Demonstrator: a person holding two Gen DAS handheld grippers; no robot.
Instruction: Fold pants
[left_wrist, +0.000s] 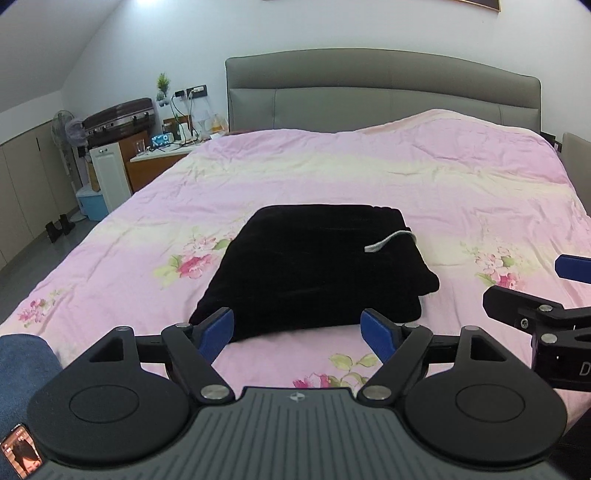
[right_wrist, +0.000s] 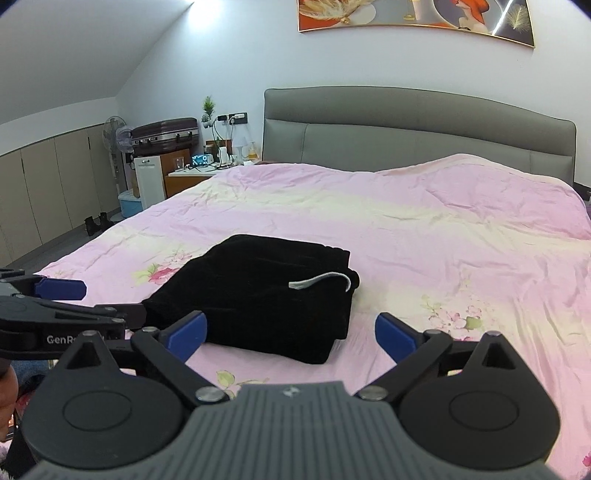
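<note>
Right now the black pants (left_wrist: 314, 266) lie folded into a compact bundle on the pink floral bedspread (left_wrist: 406, 177), a white drawstring (left_wrist: 386, 242) curling across their top. The left gripper (left_wrist: 297, 334) has its blue pads spread wide with nothing between them; the near edge of the bundle sits just beyond its tips. The right gripper (right_wrist: 291, 338) is likewise spread wide and empty, with the bundle just ahead of its left jaw and bare bedspread ahead of the other.
</note>
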